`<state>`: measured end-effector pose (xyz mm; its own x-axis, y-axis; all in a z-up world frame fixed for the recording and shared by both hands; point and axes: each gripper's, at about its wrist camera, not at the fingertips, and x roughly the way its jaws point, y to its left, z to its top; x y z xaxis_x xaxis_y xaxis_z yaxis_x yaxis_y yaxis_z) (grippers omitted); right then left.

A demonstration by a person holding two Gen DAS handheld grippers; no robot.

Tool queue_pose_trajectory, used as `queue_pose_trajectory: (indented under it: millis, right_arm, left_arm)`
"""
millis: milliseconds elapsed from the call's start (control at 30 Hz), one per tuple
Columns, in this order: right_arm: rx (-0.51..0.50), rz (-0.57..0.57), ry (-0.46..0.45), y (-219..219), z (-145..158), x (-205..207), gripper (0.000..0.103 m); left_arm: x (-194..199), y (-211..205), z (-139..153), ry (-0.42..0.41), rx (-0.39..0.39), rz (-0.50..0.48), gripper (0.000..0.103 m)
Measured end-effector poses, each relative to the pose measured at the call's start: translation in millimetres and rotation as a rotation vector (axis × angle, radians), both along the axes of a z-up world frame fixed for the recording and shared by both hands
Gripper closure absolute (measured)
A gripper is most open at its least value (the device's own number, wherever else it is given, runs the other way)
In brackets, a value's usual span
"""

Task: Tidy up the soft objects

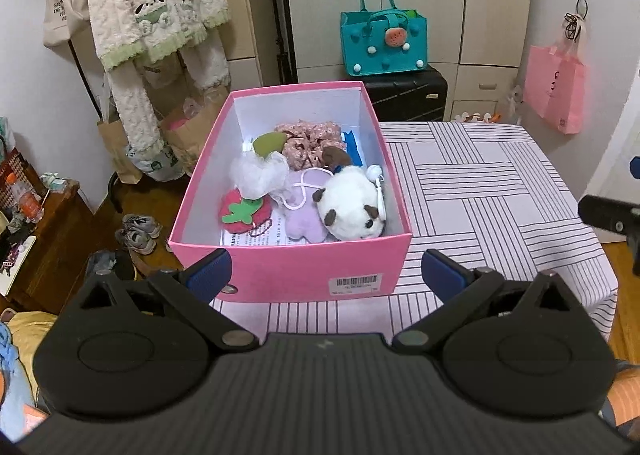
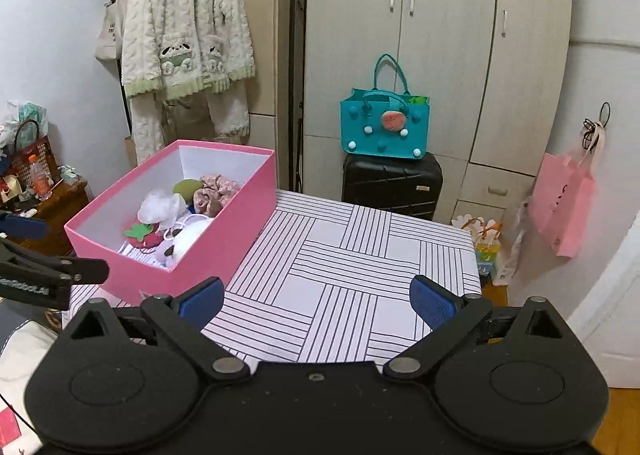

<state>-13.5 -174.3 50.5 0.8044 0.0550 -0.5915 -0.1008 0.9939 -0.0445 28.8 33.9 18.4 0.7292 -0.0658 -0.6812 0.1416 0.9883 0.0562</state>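
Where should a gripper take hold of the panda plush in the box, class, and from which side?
Grip the panda across its round white body, coming straight down from above. The box walls block any side approach, and the panda lies on top of the other toys.

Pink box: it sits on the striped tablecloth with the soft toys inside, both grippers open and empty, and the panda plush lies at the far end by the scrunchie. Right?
Not quite. In the left wrist view the panda plush lies at the near end of the pink box, by the barcode label; the scrunchie is at the far end. The rest holds.
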Motion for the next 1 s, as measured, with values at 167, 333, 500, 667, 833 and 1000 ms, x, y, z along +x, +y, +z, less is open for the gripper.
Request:
queue_pose_trajectory:
  millis: [167, 333, 500, 667, 833, 1000]
  right_arm:
    - [0.017, -0.008, 0.0, 7.9, 0.2, -6.0, 0.002]
    - [0.04, -0.022, 0.007, 9.9, 0.4, -8.8, 0.002]
    - [0.028, -0.047, 0.011, 11.8, -2.1, -11.4, 0.002]
    - [-0.008, -0.083, 0.01, 14.5, -5.4, -13.4, 0.002]
    - [-0.007, -0.09, 0.017, 14.3, -7.1, -15.0, 0.002]
    - [-0.023, -0.102, 0.005, 16.0, -7.5, -18.8, 0.002]
  left_arm:
    - [-2.1, -4.7, -2.2, -0.015, 0.01, -0.002, 0.0]
    - [-3.5, -4.9, -3.1, -0.013, -0.005, -0.011, 0.0]
    - [-5.0, -4.4, -6.1, -0.012, -0.004, -0.001, 0.0]
    - [-5.5, -5.2, -8.1, -0.012, 0.006, 0.002, 0.0]
    - [-6.5, -5.4, -10.1, -0.009, -0.004, -0.003, 0.0]
    - [-6.8, -6.2, -10.8, -0.018, 0.004, 0.004, 0.0]
